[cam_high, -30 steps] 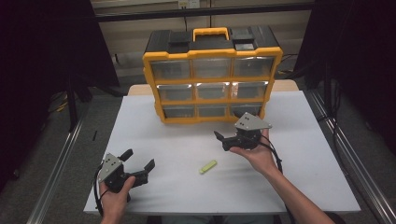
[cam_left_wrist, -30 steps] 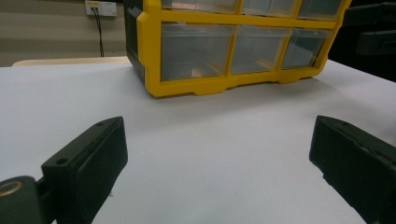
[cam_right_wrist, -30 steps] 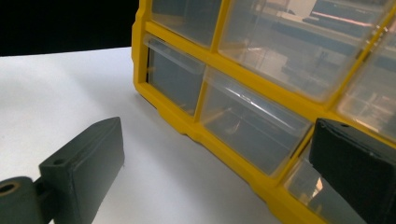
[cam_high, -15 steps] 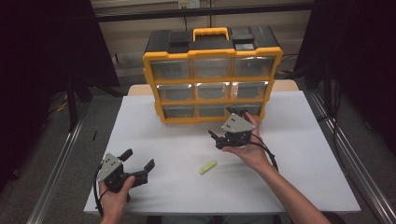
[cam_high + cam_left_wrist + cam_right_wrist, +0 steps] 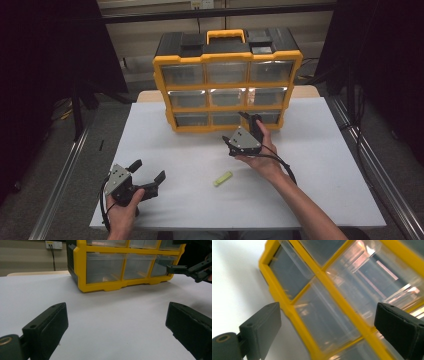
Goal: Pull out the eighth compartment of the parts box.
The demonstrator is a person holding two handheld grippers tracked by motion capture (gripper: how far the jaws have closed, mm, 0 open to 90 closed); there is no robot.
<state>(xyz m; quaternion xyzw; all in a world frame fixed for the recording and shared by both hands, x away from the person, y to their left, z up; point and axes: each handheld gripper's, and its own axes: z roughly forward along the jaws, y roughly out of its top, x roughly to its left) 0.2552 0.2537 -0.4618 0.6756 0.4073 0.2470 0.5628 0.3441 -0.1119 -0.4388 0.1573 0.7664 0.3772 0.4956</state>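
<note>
Starting at the left of the high view, the left gripper [image 5: 148, 179] is seen held low over the near-left part of the white rectangular table [image 5: 325, 165], its black jaws spread wide apart with nothing between them. In the left gripper view, bare white tabletop lies between and ahead of those jaws, and nothing blocks the way to the yellow-framed plastic organiser cabinet with clear drawers [image 5: 125, 265], which stands well beyond them. To the right of the left gripper, apart from it, a small yellow-green flat stick [image 5: 223, 178] lies on the table, in the open stretch between the two grippers and just on the near side of the right hand [image 5: 262, 155].

Further right, the right gripper [image 5: 253, 120] is held up against the bottom row of the cabinet [image 5: 227, 85], its jaws open and empty, pointed at the clear bottom drawers [image 5: 227, 119]. In the right gripper view the jaws are seen tilted and set wide, and the yellow frame [image 5: 294, 312] and the clear plastic drawer fronts [image 5: 327, 320] are seen close in front of them; whether a jaw tip touches a drawer cannot be told. A black cable [image 5: 280, 162] is trailed from the right gripper back along the forearm. A yellow carrying handle [image 5: 226, 35] is seen on the cabinet's black top, behind and above the right gripper.
</note>
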